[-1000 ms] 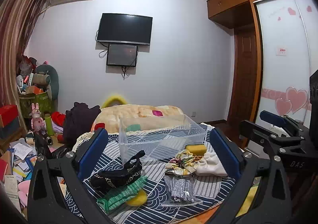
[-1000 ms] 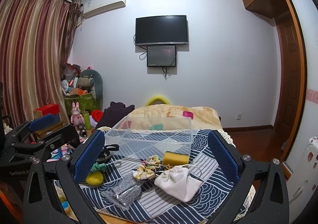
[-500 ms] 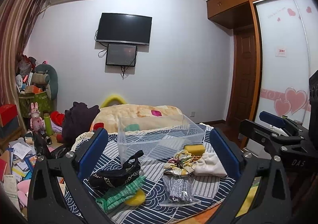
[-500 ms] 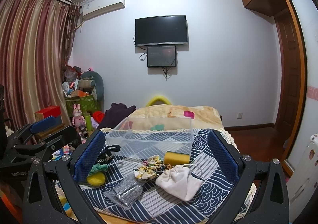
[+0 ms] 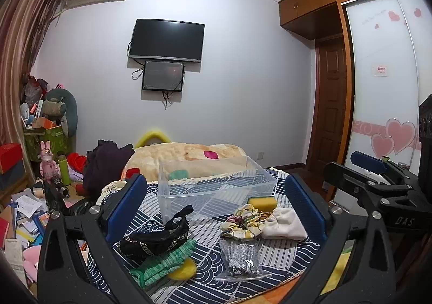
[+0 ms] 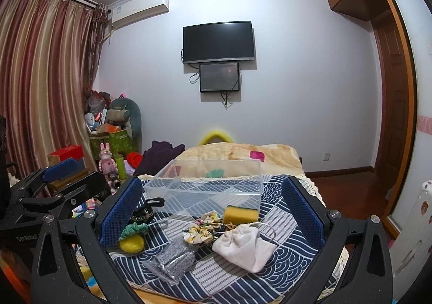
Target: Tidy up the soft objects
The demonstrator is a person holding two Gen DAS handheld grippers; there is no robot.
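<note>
Little differs from a second ago: both views have shifted only slightly, the things sitting a touch lower and nearer in the left wrist view, and nothing on the cloth has moved.

The left gripper hangs above the near edge of the blue patterned cloth, its fingers spread wide and holding nothing. The right gripper does the same, fingers wide and bare; it shows at the right edge of the left wrist view, well apart from the things.

The soft things all lie on the cloth, outside the clear bin, which stands behind them with nothing in it. On the left a black pouch rests partly on a green knit piece, which lies over a yellow ball. In the middle a floral scrunchie touches a white bag; a yellow sponge sits just behind them against the bin's front wall. A clear packet of silver-grey stuff lies nearest, just in front of the scrunchie.

Beyond the cloth is a beige blanket, and a TV hangs on the wall.
</note>
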